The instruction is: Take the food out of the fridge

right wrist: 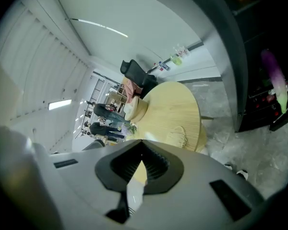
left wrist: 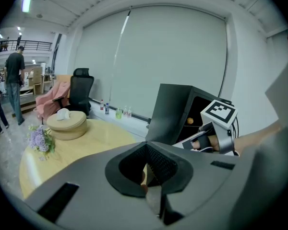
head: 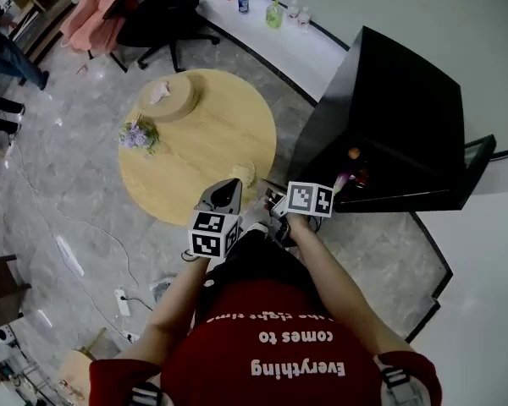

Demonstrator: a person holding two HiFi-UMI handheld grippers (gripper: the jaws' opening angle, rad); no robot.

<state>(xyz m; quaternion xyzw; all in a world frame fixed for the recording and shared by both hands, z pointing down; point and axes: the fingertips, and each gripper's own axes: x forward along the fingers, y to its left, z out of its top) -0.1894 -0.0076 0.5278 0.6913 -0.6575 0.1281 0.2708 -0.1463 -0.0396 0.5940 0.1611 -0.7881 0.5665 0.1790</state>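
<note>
Round wooden table [head: 195,134] is sitting beside the open black fridge [head: 389,100]. The food's waiting inside: an orange piece [head: 354,153] up top, something purple [right wrist: 273,75] lower. Left gripper [left wrist: 146,164] and right gripper [right wrist: 137,169] are both pinched together on nothing, so going in like that is risking shoving food deeper. Red shirt [head: 279,353] is reading "Everything comes to"; the bottles [head: 273,13] are looking too tiny to read.

red t-shirt [head: 271,345], white print; grey left tongs [left wrist: 146,175], right tongs [right wrist: 137,174]; black-and-white marker cubes [head: 213,233].
</note>
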